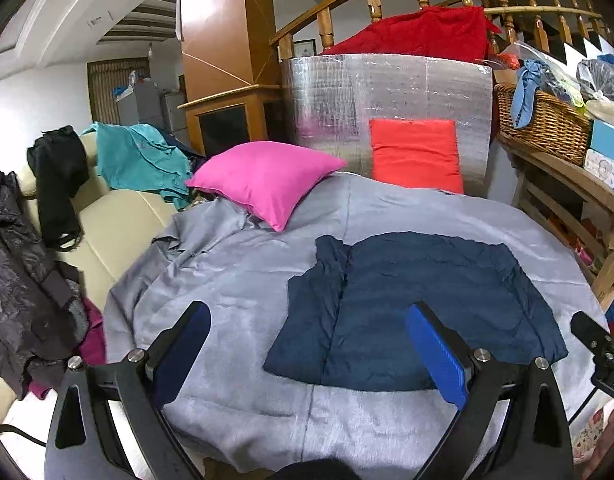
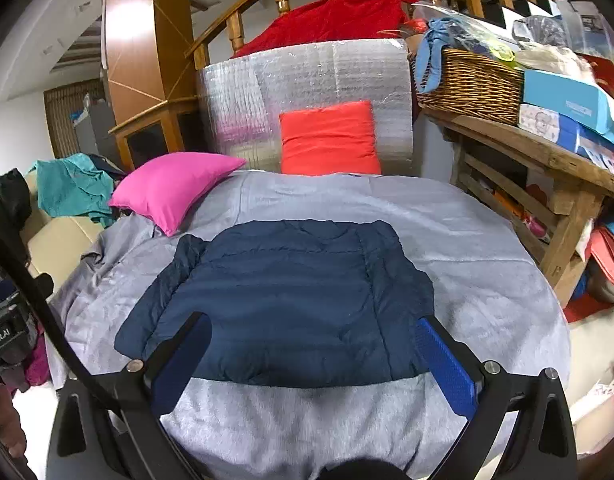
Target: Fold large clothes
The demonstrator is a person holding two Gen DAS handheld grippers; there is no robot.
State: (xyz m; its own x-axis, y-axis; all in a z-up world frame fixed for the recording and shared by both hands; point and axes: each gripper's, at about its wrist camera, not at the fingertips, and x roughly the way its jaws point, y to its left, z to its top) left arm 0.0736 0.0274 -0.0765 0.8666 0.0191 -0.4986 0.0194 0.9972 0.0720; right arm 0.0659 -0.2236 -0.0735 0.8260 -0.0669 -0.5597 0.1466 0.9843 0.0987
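— How did the jacket look from where you held your grippers?

— The navy jacket [image 2: 283,300] lay flat in the middle of the grey sheet [image 2: 487,280], quilted, with its left sleeve folded in along the body and its hem nearest me. My left gripper [image 1: 307,348] hung above the sheet with its jaws spread wide and nothing between them; the jacket sat ahead and to its right. My right gripper [image 2: 313,360] hovered over the jacket's hem, also spread apart and empty.

— And the surface, the room?

— The sheet was rumpled at its left edge and smoother on the right. On the left stood a cream sofa [image 1: 107,232]. At the back rose a silver foil panel [image 2: 307,80], with a wooden stair railing [image 2: 243,28] curving above it.

— What else lay around?

— From the left: a dark coat [image 1: 15,280] and a black garment [image 1: 55,176] draped on the sofa, then a teal garment [image 1: 143,160]. A pink pillow [image 2: 171,188] rested on the sheet's far left corner, apart from the jacket. An orange pillow [image 2: 331,140] leaned against the foil, a red blanket [image 2: 331,16] above it. To the right a wicker basket [image 2: 471,84] and blue boxes [image 2: 567,112] sat on a wooden bench [image 2: 547,160].
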